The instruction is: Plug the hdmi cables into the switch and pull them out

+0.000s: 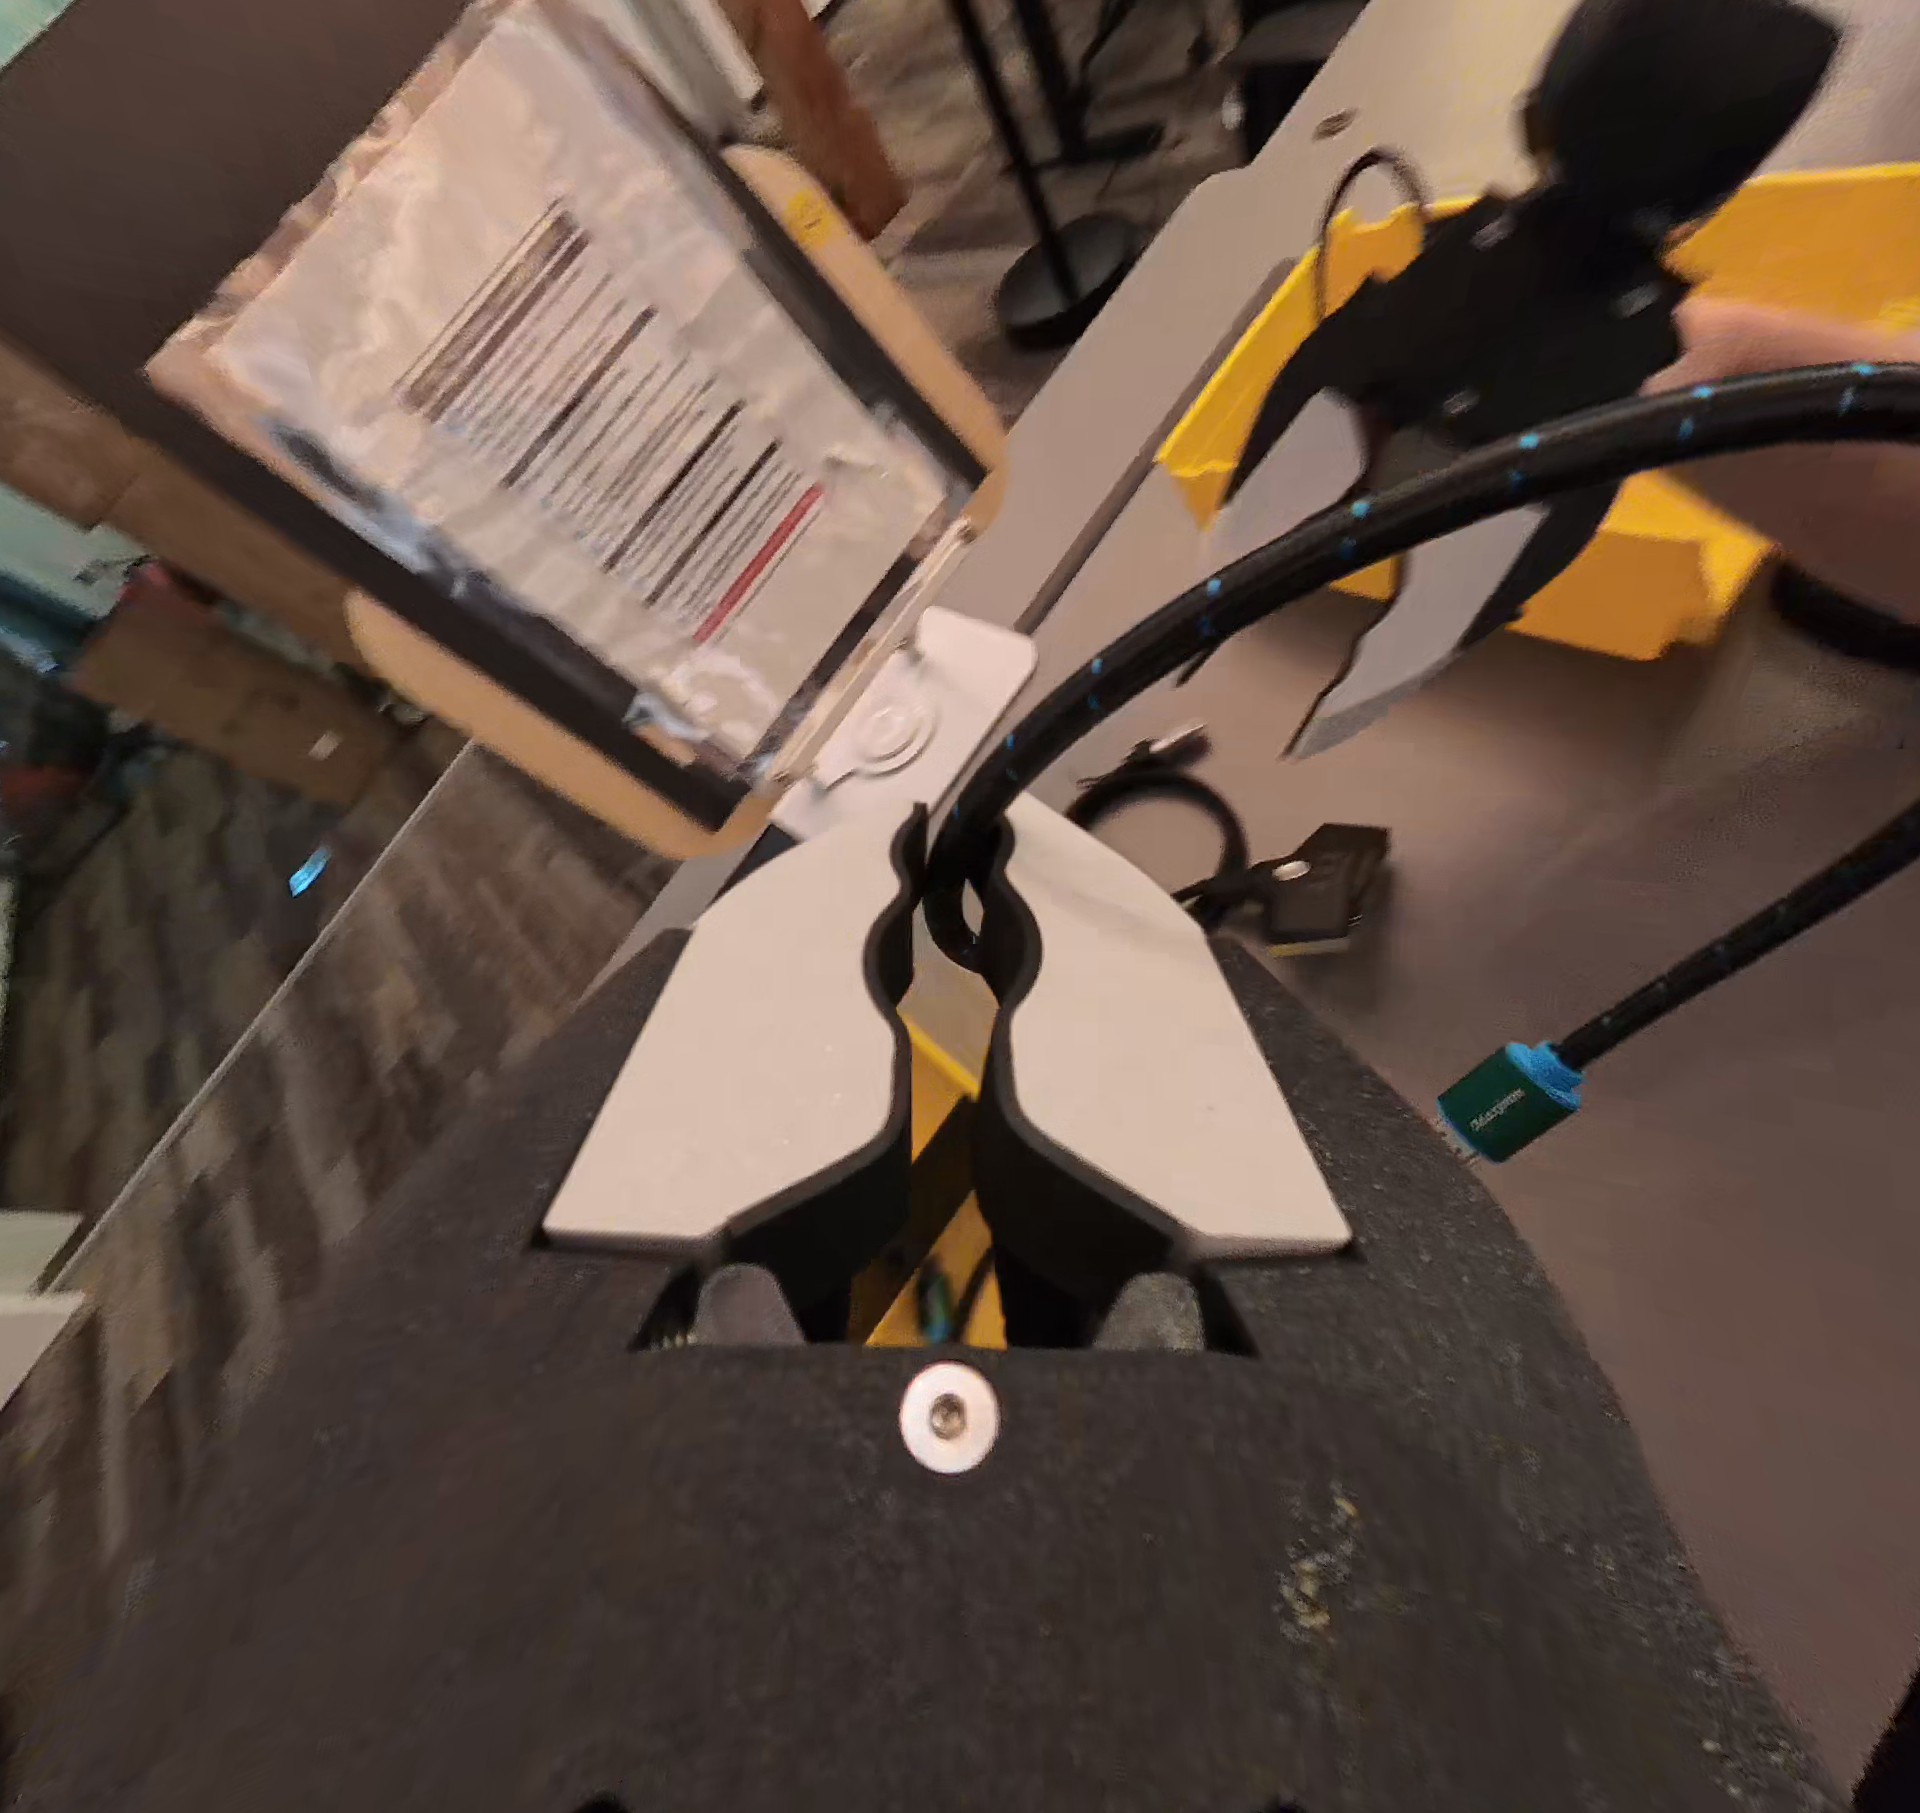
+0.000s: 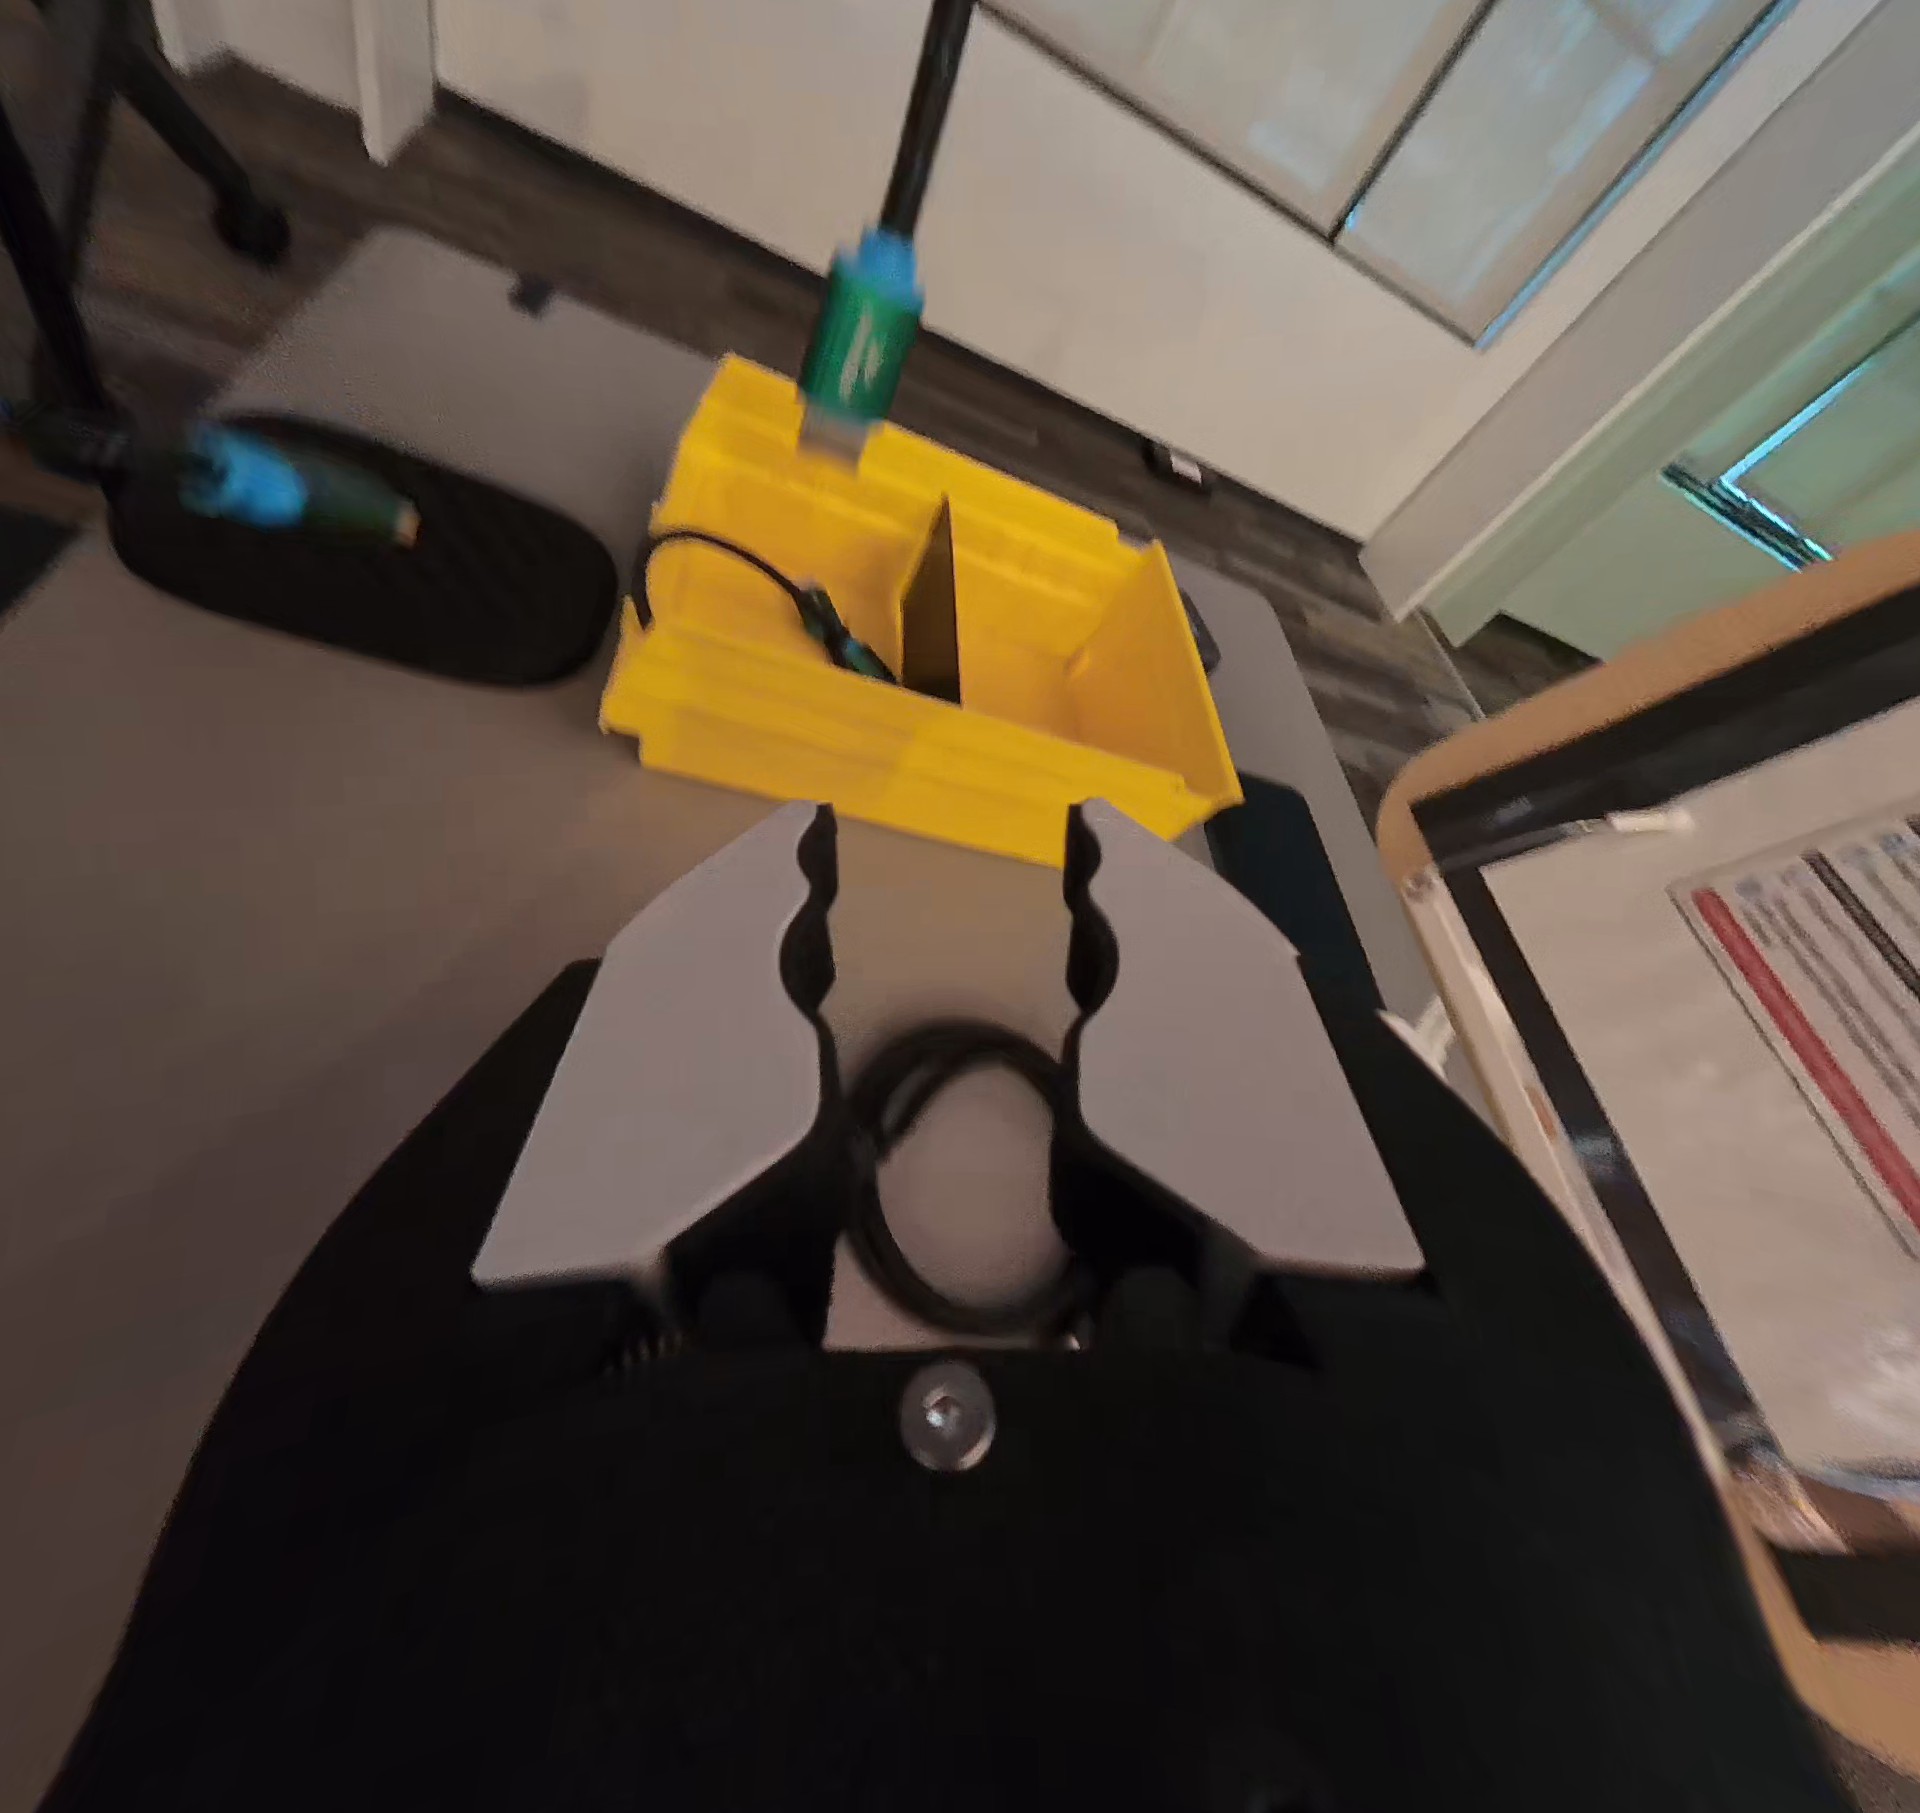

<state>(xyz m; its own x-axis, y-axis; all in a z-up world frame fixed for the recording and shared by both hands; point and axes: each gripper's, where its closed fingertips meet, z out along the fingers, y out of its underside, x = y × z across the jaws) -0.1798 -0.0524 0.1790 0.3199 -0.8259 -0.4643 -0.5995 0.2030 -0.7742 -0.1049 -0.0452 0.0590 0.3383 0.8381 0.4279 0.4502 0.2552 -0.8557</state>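
Left tool (image 1: 954, 864) pinches one braided HDMI cable (image 1: 1299, 537); right tool (image 2: 948, 854) spread, empty. Two green lettered plugs (image 2: 860, 342), one yellow bin (image 2: 1039, 776) on tabletop (image 2: 260, 880).

The black braided cable with blue flecks (image 1: 1351, 516) runs off the right edge, while motion blur smears the striped laminated sheet (image 1: 582, 392) and a green-shelled plug (image 2: 860, 340).

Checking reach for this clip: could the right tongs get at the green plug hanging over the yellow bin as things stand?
Probably yes. The right tongs are open and empty, and the green plug dangles free above the yellow bin, straight ahead of them with nothing between. They would need to move forward and up.
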